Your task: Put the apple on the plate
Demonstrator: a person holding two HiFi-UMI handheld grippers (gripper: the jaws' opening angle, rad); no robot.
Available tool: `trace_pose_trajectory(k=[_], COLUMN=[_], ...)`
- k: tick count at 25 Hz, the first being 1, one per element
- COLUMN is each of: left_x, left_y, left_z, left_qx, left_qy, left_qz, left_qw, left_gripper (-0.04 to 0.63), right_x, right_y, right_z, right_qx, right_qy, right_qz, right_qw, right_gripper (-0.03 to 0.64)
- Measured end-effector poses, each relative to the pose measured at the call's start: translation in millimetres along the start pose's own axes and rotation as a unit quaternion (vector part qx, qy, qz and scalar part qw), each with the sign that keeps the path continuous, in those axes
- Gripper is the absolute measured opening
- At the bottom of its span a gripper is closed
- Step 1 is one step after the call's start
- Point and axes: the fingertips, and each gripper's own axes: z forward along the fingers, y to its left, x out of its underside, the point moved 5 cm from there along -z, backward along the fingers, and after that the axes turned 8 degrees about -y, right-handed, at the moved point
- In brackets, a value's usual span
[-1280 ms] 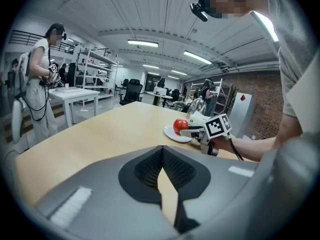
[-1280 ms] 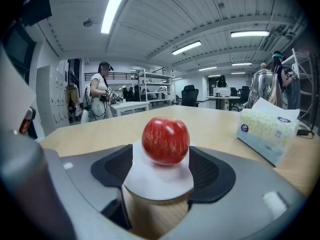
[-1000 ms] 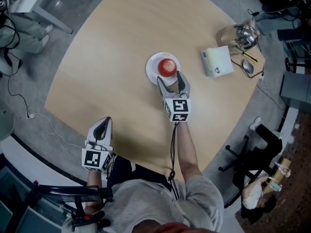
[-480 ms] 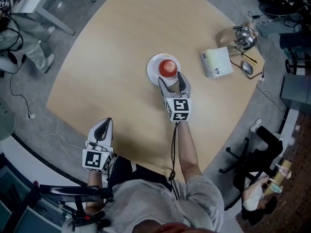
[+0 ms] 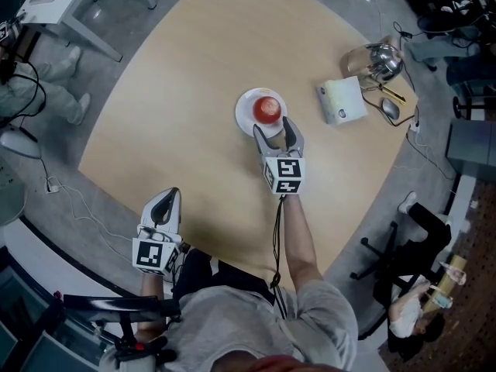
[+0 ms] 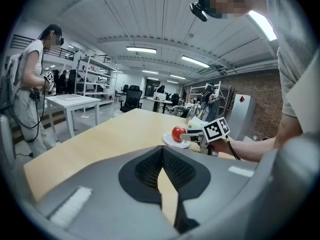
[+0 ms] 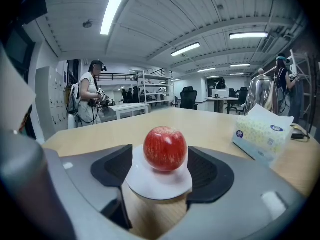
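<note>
Apple (image 5: 267, 108) sits upright on the white plate (image 5: 245, 115), roughly at its centre. The plate rests on the round wooden surface (image 5: 178, 84).

Right gripper (image 5: 276, 131): released, jaws apart on either side of the plate's near rim. A gap shows between each jaw and the apple, with no contact.

Left gripper (image 5: 165, 202): jaws together, nothing between them. It is well apart from the plate, toward the person, near the surface edge.

Tissue box (image 5: 342, 99): to the right of the plate, apart from it. A metal kettle (image 5: 381, 58) stands beyond the box.
</note>
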Motion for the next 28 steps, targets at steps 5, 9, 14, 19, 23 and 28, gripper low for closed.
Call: trace_pose_trajectory(k=[5,9,14,19,23,28], left_x=[-9.4,-13.7,-23.7,-29.2,-33.7,-35.7], left_y=[-1.3,-3.6,-7.8,-11.1,-15.3,-22.0], left_z=[-7.7,-12.6,-25.2,-36.8,-46.7,-61.8], left_qx=[0.000,0.005,0.011,0.016,0.020,0.023], left_qy=[-0.007,-0.019,-0.031,-0.040,-0.049,-0.059], left_qz=[0.004,0.009,0.015,0.022,0.025,0.028], left_qw=[1.0000,0.9998,0.9994,0.9988,0.9983,0.9976], left_gripper=[0.018,0.018,0.018,0.018,0.018,0.018], right_x=[-8.4,-16.3,-29.0,-36.2,-42.4,-47.9], right_y=[4.0,7.3,18.5,24.5,28.3,35.5], right_z=[-9.0,-17.2,-34.9,-53.3,-70.0,-92.6], right_qx=[0.000,0.001,-0.001,0.006,0.011,0.017], right_qy=[-0.002,-0.008,-0.016,-0.024,-0.030,-0.038], right_qz=[-0.005,-0.004,-0.009,-0.007,-0.007,-0.006], right_qw=[1.000,1.000,1.000,1.000,0.999,0.999], right_gripper=[0.342,0.319,0.314,0.302,0.294,0.283])
